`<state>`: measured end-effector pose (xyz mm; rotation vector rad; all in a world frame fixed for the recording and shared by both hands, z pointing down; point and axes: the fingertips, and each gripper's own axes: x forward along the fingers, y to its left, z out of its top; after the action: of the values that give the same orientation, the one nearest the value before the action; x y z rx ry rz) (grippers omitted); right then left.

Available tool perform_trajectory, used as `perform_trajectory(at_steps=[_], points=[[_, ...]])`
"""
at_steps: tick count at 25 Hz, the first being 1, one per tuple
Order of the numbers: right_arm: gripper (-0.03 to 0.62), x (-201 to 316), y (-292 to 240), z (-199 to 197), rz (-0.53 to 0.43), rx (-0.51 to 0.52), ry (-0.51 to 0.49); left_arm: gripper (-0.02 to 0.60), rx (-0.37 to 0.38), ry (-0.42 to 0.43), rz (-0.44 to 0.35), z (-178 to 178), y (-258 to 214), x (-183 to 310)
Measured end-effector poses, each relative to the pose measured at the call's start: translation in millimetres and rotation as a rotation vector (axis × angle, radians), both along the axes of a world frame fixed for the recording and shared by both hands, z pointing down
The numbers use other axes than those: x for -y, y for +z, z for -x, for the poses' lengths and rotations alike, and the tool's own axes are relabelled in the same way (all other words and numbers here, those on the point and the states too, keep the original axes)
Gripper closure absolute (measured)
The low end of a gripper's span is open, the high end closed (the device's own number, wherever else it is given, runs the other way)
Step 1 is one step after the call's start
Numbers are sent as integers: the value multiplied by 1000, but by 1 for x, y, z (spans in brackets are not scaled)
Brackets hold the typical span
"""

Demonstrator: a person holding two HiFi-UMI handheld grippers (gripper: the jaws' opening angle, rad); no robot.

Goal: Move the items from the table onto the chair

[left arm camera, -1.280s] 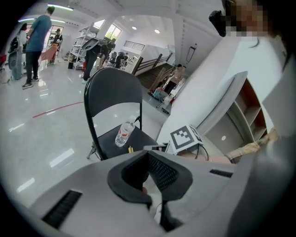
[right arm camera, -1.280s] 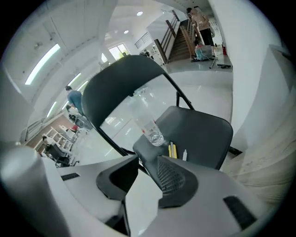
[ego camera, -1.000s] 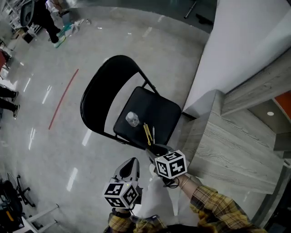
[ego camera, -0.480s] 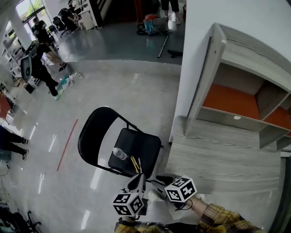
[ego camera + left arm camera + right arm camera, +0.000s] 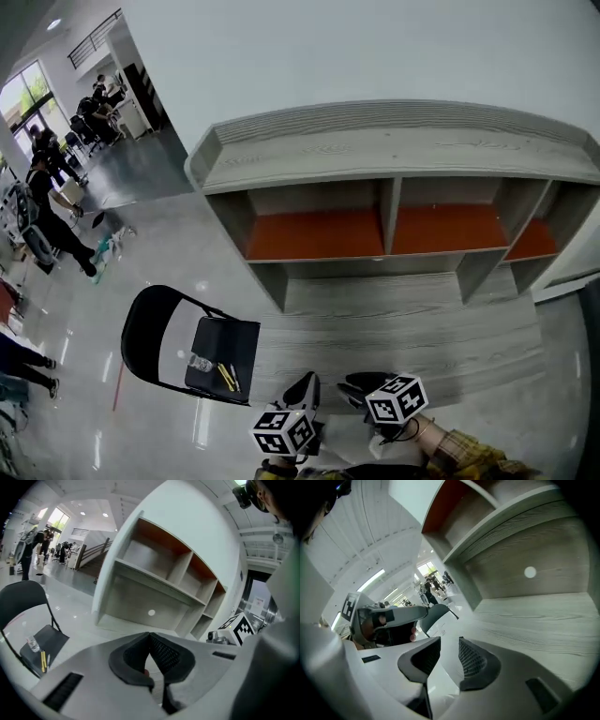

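Task thing, chair: black folding chair [image 5: 236, 339] on the floor, just off the left end of the table [image 5: 412, 319].
On the seat: a small clear bottle [image 5: 199, 362] and yellow pen-like sticks [image 5: 226, 377] just beside it, both well inside the seat edge.
Table top: grey wood-grain, bare wherever it shows; the open shelves [image 5: 394, 155] above it, with orange backs, look empty too.
Left gripper [image 5: 150, 634]: jaws pressed together, nothing caught between the pads; held low in front of the person, near the table's front edge.
Right gripper [image 5: 449, 644]: jaws partly apart, gap empty, only a pale surface beyond it; it sits close beside the left one.
Progress, my reading: the moving looks done or all but done. Items lie on the chair, both tools carry nothing, and no item is seen left on the table.
Left to do: at most a check of the unseen strip of table.
Hidden: the table's near edge lies behind the two grippers and their marker cubes in the head view.
Cut off: the right end of the shelves runs out of frame.
Hard to tell: how many yellow sticks there are and whether a thinner item lies with them; too small here.
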<state>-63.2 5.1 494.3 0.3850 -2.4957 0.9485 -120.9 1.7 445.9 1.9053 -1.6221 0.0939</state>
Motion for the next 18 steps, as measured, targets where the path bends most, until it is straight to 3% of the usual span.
perform_trajectory(at_steps=[5,9,13,16,18], points=[[467,30,-23,-108,-34,29,118,578,40,127,-50,-108,-31,29],[467,46,-49,-174,-82,99,245,578,65,231,-73,-170,-45,35],[467,49,-72,-217,-143,168,362,578,69,304,-72,-205,-46,32],[468,48,-92,-231,-206,185,396,578,66,346,-89,-219,-53,35],[509,48,-102,-237,-248,172,411,578,60,370,-98,-226,-56,38]])
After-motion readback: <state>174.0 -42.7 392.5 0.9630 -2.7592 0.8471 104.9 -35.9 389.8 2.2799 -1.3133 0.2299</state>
